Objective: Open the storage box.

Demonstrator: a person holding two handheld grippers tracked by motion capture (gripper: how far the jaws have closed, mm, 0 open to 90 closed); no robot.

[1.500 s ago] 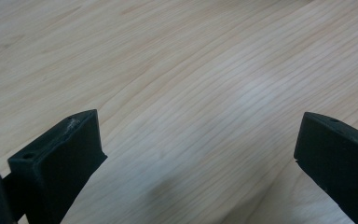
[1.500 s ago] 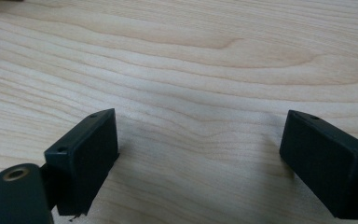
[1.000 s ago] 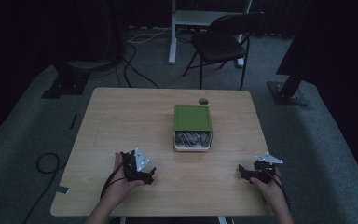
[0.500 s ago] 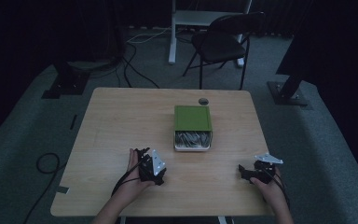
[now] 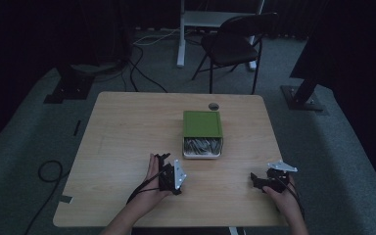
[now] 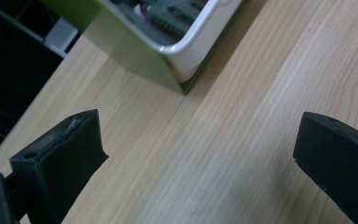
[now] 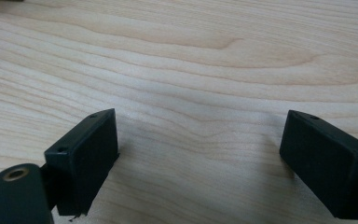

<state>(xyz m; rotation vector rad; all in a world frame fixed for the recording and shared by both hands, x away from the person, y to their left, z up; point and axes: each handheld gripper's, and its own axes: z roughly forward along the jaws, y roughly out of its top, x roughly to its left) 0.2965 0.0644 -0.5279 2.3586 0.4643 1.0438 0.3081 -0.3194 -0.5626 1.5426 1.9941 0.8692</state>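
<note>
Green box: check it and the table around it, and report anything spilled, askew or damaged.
Nothing stands out. The green box sits square on the table, its white tray slid partly out toward the person, contents inside. Nothing is spilled.

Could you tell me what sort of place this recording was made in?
Probably a dim lab or studio set up for recording: a lone wooden table on grey carpet, loose cables on the floor, and a folding chair behind.

dim room, folding chair (image 5: 235,41), grey carpet (image 5: 24,142)
</note>
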